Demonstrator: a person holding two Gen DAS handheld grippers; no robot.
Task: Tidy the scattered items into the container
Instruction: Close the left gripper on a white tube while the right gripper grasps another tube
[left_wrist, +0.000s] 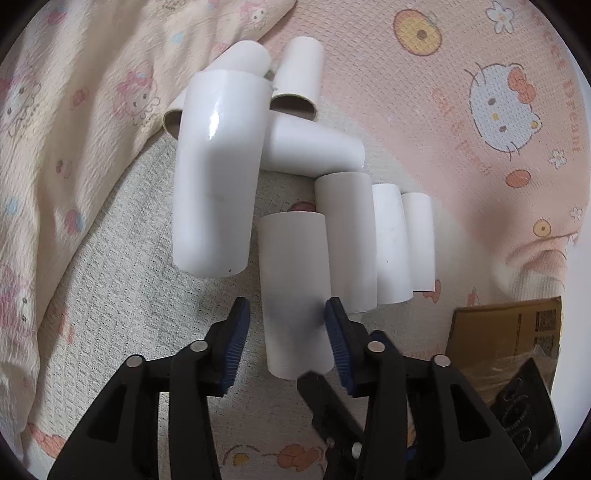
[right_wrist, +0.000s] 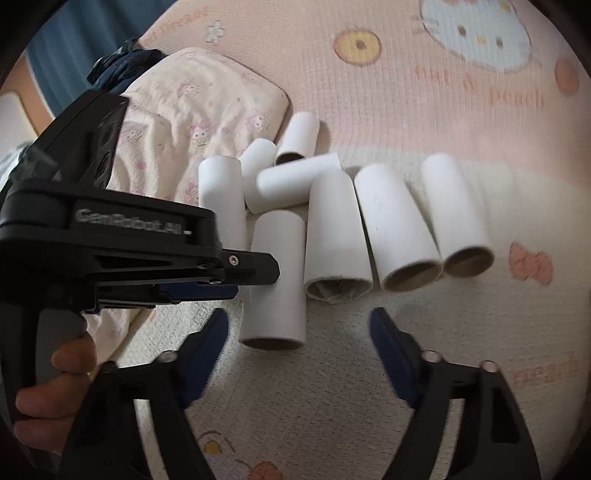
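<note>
**Left tool astride a tube, right tool wide and empty**

Left tool (left_wrist: 287, 302) partly open around the nearest white tube (left_wrist: 295, 295): the 3 o'clock pad (left_wrist: 338, 339) touching its wall, a thin gap at the 9 o'clock pad (left_wrist: 234, 343), no squeeze showing. Right tool (right_wrist: 298, 314) spread wide, gripping nothing, with the open end of that same tube (right_wrist: 275, 280) just ahead, toward 11 o'clock. Left hand (right_wrist: 55, 373) wrapped round the left tool's handle at 8 o'clock in the right wrist view.

Edges and room:
- Free cream woven cloth (left_wrist: 122, 314) at 9 o'clock of the straddled tube.
- Crowded at 3 o'clock: row of three tubes (left_wrist: 391, 240) lying side by side, the first touching the straddled one.
- Loose pile of tubes (left_wrist: 310, 147) at 12 o'clock, crossing and overlapping.
- Rumpled printed quilt (left_wrist: 74, 110) bounding the area from 9 to 11 o'clock.
- Cardboard box (left_wrist: 506, 332) at 4 o'clock in the left wrist view, well apart from the row, flap raised.

Materials and shapes:
- Tubes cylindrical, smooth glossy white outside, brown card inside at the open ends.
- Cloth with a waffle weave; pink mat (left_wrist: 443, 110) dimpled and printed with cartoon cats and flowers.
- Tool pads blue and ribbed, on black plastic fingers.
</note>
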